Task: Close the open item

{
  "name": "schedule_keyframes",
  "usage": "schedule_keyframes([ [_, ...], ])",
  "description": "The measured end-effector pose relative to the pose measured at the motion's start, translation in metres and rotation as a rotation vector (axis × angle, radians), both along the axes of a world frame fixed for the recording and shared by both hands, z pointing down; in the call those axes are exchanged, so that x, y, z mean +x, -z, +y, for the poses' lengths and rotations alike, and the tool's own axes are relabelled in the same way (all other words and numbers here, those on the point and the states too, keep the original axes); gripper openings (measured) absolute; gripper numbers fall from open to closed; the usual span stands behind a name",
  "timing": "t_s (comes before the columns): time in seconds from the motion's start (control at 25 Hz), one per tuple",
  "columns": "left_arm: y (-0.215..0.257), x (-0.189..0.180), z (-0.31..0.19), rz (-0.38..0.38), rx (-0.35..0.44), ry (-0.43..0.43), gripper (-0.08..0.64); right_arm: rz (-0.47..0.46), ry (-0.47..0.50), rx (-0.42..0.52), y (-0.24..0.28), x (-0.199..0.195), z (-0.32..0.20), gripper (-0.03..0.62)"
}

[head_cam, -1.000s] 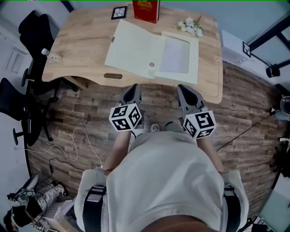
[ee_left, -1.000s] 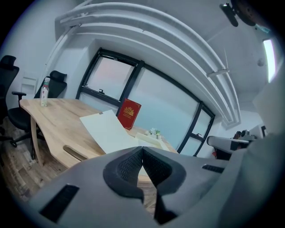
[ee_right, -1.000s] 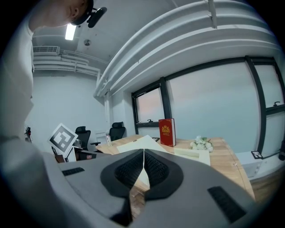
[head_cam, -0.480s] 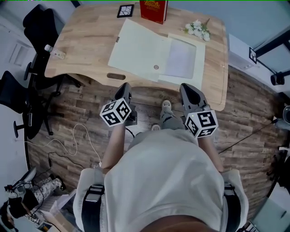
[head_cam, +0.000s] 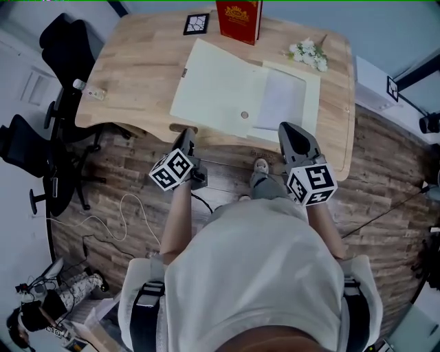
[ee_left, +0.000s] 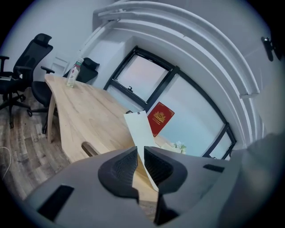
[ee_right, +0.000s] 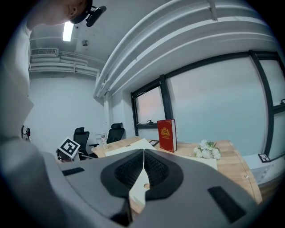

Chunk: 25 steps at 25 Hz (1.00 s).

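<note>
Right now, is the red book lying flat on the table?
No, the red book stands upright on the table, next to the white flowers.

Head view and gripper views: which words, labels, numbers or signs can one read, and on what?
No text is readable.
Red book: gold emblem and print on the cover, too blurred to read.
Bottle: label too small to read.
Left gripper and right gripper cubes: square black-and-white markers, no letters.
Black tile: pattern only, no letters.
</note>
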<state>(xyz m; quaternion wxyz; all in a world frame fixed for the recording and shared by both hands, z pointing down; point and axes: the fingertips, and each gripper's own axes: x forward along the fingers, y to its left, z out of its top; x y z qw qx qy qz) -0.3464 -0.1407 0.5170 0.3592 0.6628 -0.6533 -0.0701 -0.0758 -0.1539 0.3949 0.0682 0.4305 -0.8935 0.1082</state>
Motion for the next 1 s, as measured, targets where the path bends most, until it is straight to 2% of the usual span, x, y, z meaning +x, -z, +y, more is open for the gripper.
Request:
schedule_keyframes([
  [0.08, -0.004, -0.007, -0.008, 0.021, -0.007, 0.012, 0.033, 0.004, 0.0, -0.003, -0.001, 0.0, -0.003, 0.02],
  [0.2, -0.005, -0.01, -0.023, 0.057, 0.012, 0.009, 0.16, 0.014, -0.001, -0.011, -0.005, 0.004, -0.004, 0.02],
  [0.32, -0.005, -0.024, -0.035, 0.046, 0.022, 0.049, 0.229, 0.025, -0.005, -0.025, -0.011, 0.01, -0.005, 0.02],
  [0.4, -0.008, -0.034, -0.041, 0.044, 0.012, 0.068, 0.249, 0.028, -0.01, -0.032, -0.013, 0.015, -0.006, 0.02],
  [0.68, -0.008, -0.049, -0.056, 0.074, 0.006, 0.092, 0.245, 0.026, -0.013, -0.033, -0.016, 0.02, -0.008, 0.02],
  [0.84, 0.002, -0.047, -0.062, 0.084, 0.039, 0.094, 0.221, 0.027, -0.01, -0.036, -0.018, 0.023, -0.008, 0.02],
  [1.0, 0.013, -0.044, -0.063, 0.056, 0.065, 0.098, 0.133, 0.024, -0.013, -0.034, -0.019, 0.026, -0.007, 0.02],
])
